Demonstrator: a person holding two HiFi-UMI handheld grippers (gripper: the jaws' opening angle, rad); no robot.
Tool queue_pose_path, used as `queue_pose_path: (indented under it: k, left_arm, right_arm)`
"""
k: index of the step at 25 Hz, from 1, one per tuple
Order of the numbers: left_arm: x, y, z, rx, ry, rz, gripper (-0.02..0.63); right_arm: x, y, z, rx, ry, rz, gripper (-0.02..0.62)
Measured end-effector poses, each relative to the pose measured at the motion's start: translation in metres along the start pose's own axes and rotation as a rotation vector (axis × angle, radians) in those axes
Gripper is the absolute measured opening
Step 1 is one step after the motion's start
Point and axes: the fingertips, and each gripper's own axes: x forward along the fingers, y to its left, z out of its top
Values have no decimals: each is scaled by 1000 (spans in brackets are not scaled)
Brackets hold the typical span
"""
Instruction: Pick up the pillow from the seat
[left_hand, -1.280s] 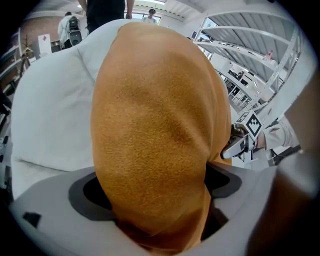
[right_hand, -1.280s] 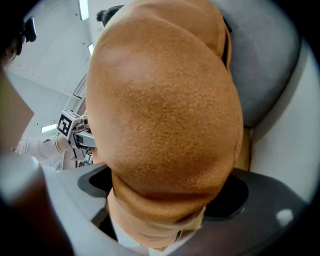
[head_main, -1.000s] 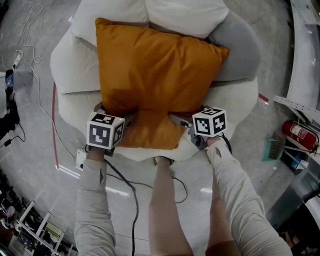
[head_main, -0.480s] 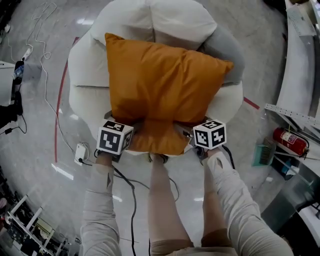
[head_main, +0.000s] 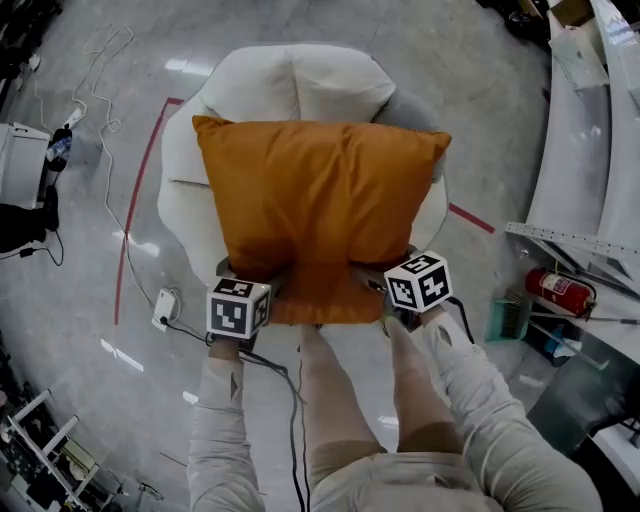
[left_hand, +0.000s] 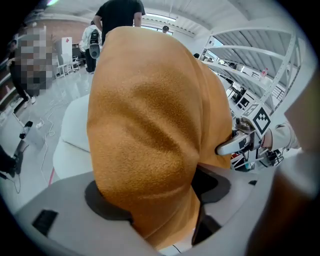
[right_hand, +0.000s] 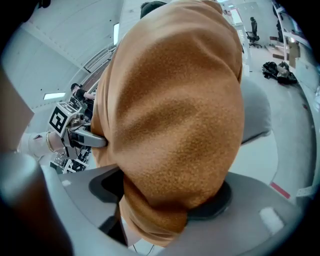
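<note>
- Orange fabric fills both gripper views. The pillow (head_main: 320, 200) is bunched between my jaws on each side, and I hold it by its near edge, one grip toward each near corner.
- My left gripper (left_hand: 157, 195) is pinching a thick fold of the pillow. The dark pads press into the cloth from both sides, and the jaws have just been closing tighter on it.
- My right gripper (right_hand: 160, 195) does the same at the other near corner. It is clamped on a rolled wad of fabric, and its jaws have likewise just been closing in.
- In the head view the pillow spreads out ahead of me above the white seat (head_main: 290, 90) and covers most of it. A grey cushion (head_main: 405, 108) peeks out by the pillow's far right corner.
- In the gripper views the pillow's body stands out from my jaws with the hall behind it and the seat off below. I judge it lifted clear, though I cannot see under its far edge to be sure nothing touches.
- Done, as I read it: the reach, the grasp on both sides, and most of the lift.
- Little is left: bring the pillow fully away from the seat and hold it steady. With such soft stuffing the risk is fabric sliding out of one grip, so both pinches must hold evenly.
</note>
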Motion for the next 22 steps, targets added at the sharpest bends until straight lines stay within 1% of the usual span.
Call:
queue_pose_path:
  k: [12, 18, 22]
  left_arm:
    - [-102, -82, 20, -130, -96, 20, 374]
    - [-148, -111, 29, -159, -162, 40, 374]
    - [-168, -130, 34, -170, -200, 54, 374]
  right_arm:
    - [-125, 49, 34, -162, 67, -16, 337]
    - [-172, 76, 49, -232, 65, -21, 337]
    - [-198, 85, 55, -276, 59, -23, 337]
